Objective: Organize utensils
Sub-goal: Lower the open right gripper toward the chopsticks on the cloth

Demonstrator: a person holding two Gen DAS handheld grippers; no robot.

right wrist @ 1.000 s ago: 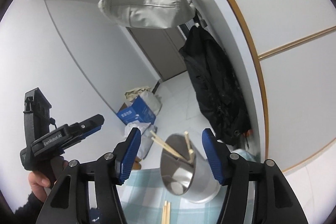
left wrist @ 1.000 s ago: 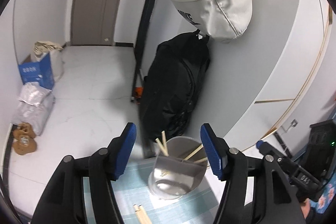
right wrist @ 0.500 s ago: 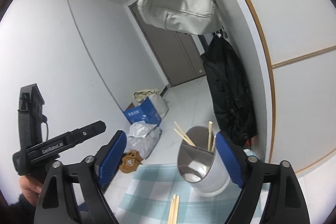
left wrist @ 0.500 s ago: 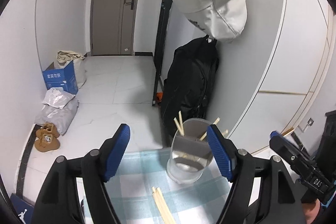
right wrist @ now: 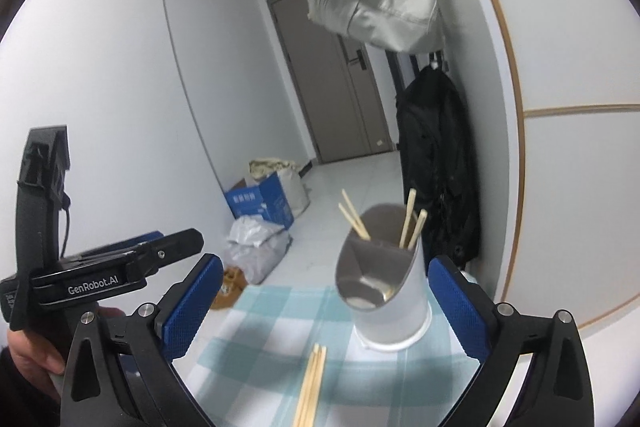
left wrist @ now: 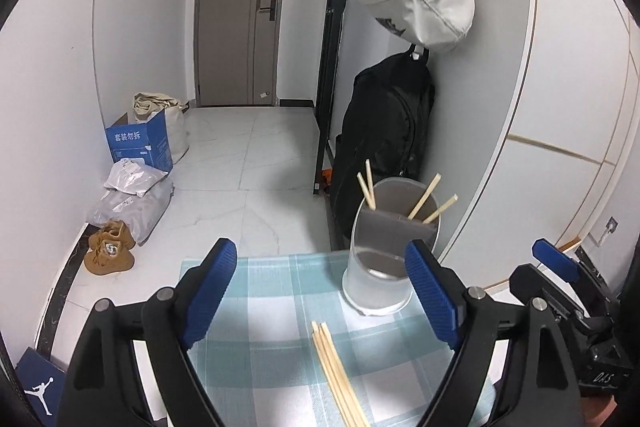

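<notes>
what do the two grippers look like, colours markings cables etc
Both are black plastic frames with silver screws and two fingers faced with textured blue pads. Seen from the right wrist view, the left gripper has white "GenRobot.AI" lettering on its side, a black strap and a thin black cable at the back. The right gripper is built the same; the left wrist view shows small white lettering on its body.

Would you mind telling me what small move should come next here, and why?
Probably lower the left gripper onto the loose chopsticks on the checked cloth: its jaws have just been opening and hold nothing, while four chopsticks already stand in the holder.
</notes>
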